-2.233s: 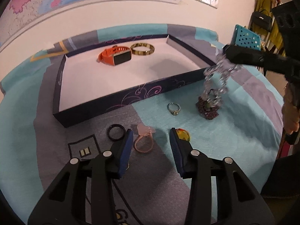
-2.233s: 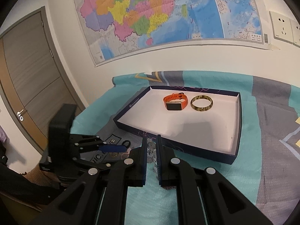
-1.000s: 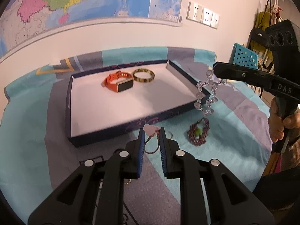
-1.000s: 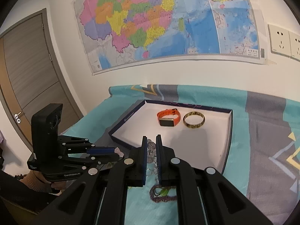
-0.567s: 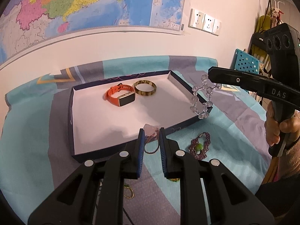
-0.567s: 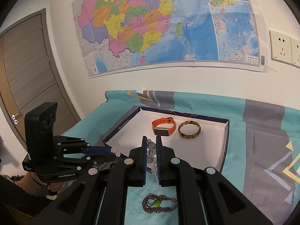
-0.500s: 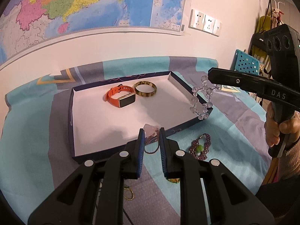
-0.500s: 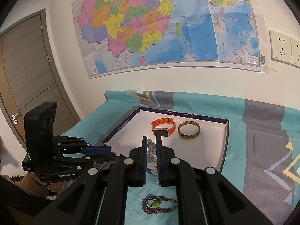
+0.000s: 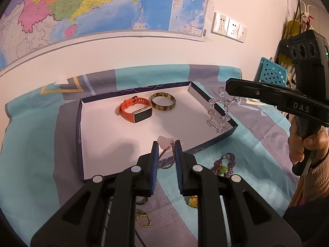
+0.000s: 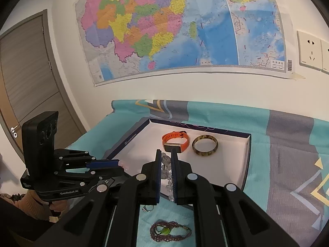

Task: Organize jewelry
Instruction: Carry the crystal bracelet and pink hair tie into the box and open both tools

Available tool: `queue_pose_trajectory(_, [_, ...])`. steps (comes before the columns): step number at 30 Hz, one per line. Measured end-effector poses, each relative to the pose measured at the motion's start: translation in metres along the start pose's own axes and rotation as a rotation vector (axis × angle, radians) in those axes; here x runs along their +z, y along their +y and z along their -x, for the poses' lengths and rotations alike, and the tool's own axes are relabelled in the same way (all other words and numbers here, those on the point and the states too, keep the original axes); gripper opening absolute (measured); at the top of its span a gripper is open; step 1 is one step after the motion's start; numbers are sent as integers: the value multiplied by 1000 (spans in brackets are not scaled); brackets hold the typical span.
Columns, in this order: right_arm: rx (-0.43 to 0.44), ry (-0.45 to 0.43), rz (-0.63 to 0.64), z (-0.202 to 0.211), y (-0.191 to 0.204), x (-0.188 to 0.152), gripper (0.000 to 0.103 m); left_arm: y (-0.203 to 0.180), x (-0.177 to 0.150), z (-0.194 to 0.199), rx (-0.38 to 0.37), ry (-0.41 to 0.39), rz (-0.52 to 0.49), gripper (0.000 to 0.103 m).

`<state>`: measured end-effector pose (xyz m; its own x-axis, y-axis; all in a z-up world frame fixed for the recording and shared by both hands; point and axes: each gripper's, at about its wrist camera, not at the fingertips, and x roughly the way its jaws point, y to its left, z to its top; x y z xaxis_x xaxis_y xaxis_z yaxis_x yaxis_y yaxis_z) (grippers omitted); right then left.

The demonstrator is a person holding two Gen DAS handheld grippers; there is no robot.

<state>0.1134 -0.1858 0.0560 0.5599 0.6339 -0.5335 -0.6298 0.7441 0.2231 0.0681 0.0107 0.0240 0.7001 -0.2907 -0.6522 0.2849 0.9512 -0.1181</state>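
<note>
Dangling from the right gripper (image 9: pixel 228 87), a clear crystal-bead bracelet (image 9: pixel 220 113) hangs over the right rim of the dark blue tray (image 9: pixel 79 127), its beads pinched between the closed blue pads (image 10: pixel 158 173). White letters reading "DAS" mark that gripper's black body in the left wrist view. The left gripper (image 9: pixel 166 146) is clamped on a thin beaded bracelet with a pale pink stone (image 9: pixel 164 141), held above the tray's near edge; in the right wrist view its frame carries small white print that looks like "GenRobot.AI". Inside the tray, on the white floor, an orange smartwatch (image 9: pixel 134 111) lies just beside a mottled brown bangle (image 9: pixel 162 101). Faint white lettering runs along the tray's left wall, too small to read. On the teal and grey cloth (image 9: pixel 257 144) in front of the tray lie a purple beaded bracelet with a green charm (image 9: pixel 224 165), a small ring (image 10: pixel 148 208) and a gold chain (image 9: pixel 143 220). A coloured map (image 10: pixel 181 24) with tiny unreadable print covers the wall.
</note>
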Motion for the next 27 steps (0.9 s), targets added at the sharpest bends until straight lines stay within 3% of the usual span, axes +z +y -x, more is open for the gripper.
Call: queue_pose_trajectory(27, [-4,45,-45,-55,-20,18,8,21,25,-43,16,41,33,16])
